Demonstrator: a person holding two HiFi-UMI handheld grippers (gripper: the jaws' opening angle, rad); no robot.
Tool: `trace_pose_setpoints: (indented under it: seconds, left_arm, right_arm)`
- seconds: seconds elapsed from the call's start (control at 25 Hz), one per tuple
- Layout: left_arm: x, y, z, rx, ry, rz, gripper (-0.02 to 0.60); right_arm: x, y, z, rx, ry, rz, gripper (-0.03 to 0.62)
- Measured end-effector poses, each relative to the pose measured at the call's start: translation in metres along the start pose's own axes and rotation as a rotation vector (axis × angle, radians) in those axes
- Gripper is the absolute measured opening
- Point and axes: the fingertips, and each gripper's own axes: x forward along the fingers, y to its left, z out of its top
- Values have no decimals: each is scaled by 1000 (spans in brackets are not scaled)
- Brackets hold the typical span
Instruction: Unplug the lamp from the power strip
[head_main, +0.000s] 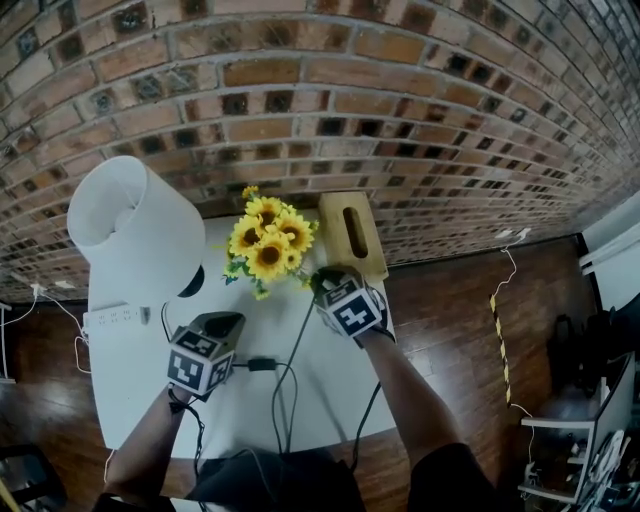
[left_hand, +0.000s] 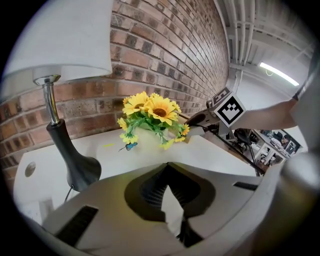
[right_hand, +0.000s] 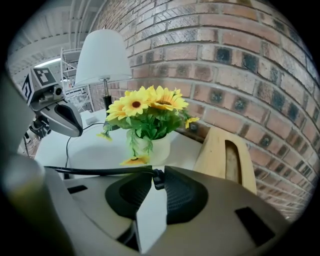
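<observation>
pinching the end of a black cord (right_hand: 100, 171) between its tips, the right gripper (right_hand: 156, 176) hovered over a white table (head_main: 330, 400) set against a brick wall (head_main: 350, 100). behind the tips its jaws stood partly apart, bare tabletop showing through the gap. the cord trailed off across the left-hand jaw and down the table toward the person. the left gripper (left_hand: 167, 166), held nearer the person and to the left, had its jaws drawn together at the tips with nothing between them. a small black block (head_main: 262, 364) on a wire lay on the table just beside it. the lamp (head_main: 128, 222), white-shaded on a dark curved base, stood at the table's far left corner. the white power strip (head_main: 110, 318) lay just in front of it along the left edge, apart from both grippers. whether the held cord belonged to the lamp could not be traced. a bunch of sunflowers (head_main: 268, 240) in a white pot sat near the wall between the lamp and a wooden tissue box (head_main: 350, 235), just ahead of the right gripper.
</observation>
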Motion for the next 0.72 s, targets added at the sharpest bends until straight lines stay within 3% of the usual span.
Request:
trace_pose_setpoints:
  seconds: [0.2, 0.44, 0.52, 0.6, 0.72]
  left_arm:
    - [-5, 3, -4, -7, 0, 12, 15]
    - [-11, 9, -7, -22, -3, 31, 14]
    - [-13, 9, -8, -25, 0, 32, 14]
    - [-16, 8, -9, -27, 5, 32, 14]
    - [-19, 7, -10, -25, 4, 39, 14]
  right_arm:
    - [-1, -3, 5, -2, -3, 5, 95]
    - [-4, -5, 4, -40, 15, 7, 199]
    - [-5, -4, 4, -64, 24, 8, 199]
    - [-5, -3, 2, -129, 51, -7, 198]
    - [-5, -1, -11, -311, 159, -33, 198]
